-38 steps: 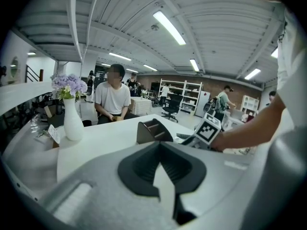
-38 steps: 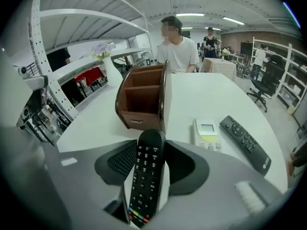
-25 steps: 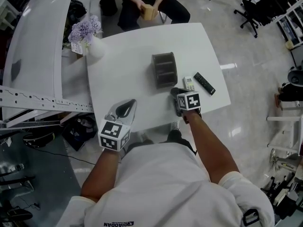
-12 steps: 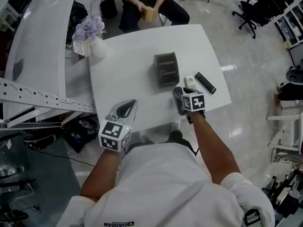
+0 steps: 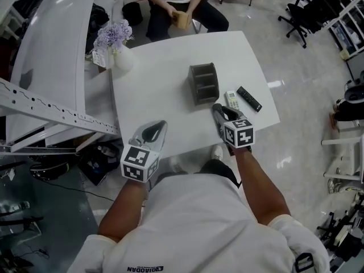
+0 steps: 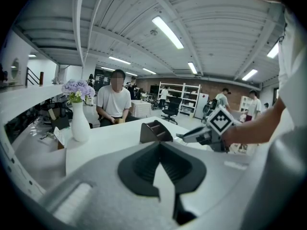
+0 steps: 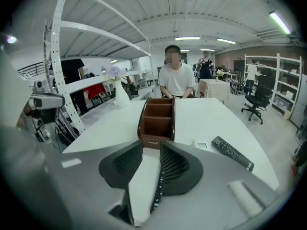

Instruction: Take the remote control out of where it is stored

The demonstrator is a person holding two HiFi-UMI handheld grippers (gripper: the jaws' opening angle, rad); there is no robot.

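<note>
A brown compartmented organizer stands mid-table, its slots empty in the right gripper view. Just right of it lie a small white remote and a long black remote, both flat on the white table. My right gripper hovers above the table just short of the white remote. Its jaws have just been closing and stand a little apart, with nothing between them. The black remote lies to its right. My left gripper hangs over the near left edge, its tips together and empty.
A white vase of purple flowers stands at the far left corner. A person sits at the table's far edge. A white metal rack runs along the left. Office chairs stand on the floor at the right.
My right gripper has lifted and drawn back toward me from beside the white remote. The left gripper has barely moved.
</note>
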